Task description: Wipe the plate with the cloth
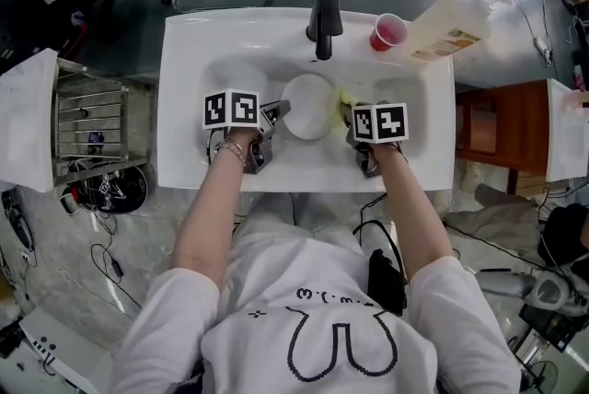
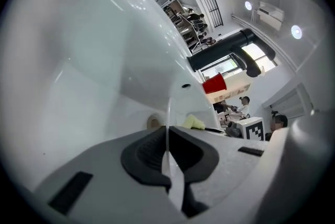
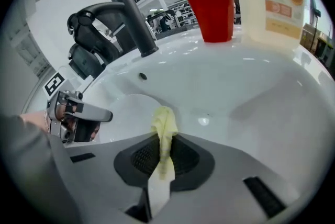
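Pinching plate (image 1: pixel 308 107) rim in left gripper (image 2: pixel 168 152); clamping cloth (image 3: pixel 164 126) in right gripper (image 3: pixel 159 165). With cloth just right of plate, frame centre, probably sweeping leftward next.

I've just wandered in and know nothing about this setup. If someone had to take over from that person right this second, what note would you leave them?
Left tool: shut on the rim of the white plate, which sits within the sink basin.
Right tool: shut on the yellow cloth, which is held by the plate's right edge. Whether it touches the plate is unclear.
Done: plate and cloth are both gripped.
Left: bring the cloth onto the plate and wipe its face. Nothing shows that wiping has begun.
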`<act>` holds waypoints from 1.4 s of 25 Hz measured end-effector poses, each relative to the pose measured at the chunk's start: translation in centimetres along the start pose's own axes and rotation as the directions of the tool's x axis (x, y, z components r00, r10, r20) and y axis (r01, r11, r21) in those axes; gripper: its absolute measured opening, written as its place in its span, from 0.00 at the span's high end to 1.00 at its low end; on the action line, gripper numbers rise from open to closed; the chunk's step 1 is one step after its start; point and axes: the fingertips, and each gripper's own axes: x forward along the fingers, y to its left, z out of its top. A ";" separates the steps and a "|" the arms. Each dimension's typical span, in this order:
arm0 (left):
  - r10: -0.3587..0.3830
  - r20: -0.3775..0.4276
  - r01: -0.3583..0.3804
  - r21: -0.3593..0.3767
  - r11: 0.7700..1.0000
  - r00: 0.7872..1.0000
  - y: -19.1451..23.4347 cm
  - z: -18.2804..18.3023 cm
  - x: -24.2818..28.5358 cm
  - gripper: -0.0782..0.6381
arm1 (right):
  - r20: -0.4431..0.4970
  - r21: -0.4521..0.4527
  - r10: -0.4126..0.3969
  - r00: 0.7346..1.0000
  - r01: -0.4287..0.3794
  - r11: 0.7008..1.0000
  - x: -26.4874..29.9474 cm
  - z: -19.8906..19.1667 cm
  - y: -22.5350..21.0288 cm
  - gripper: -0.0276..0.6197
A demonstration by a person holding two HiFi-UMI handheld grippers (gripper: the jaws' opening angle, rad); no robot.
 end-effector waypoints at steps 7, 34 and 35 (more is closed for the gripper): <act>-0.018 0.083 0.013 0.061 0.998 0.996 -2.7 1.0 -3.6 0.87 | 0.136 -0.024 0.017 0.991 -0.014 1.000 -3.9 2.5 2.3 0.88; -0.200 0.267 0.047 0.488 0.872 0.943 -15.3 6.1 -21.8 0.86 | 0.611 -0.060 -0.033 0.791 0.088 0.994 -22.2 11.4 15.6 0.88; -0.208 0.275 0.044 0.502 0.864 0.939 -15.8 6.3 -22.4 0.86 | 0.626 -0.071 -0.027 0.779 0.091 0.993 -22.8 12.1 16.2 0.88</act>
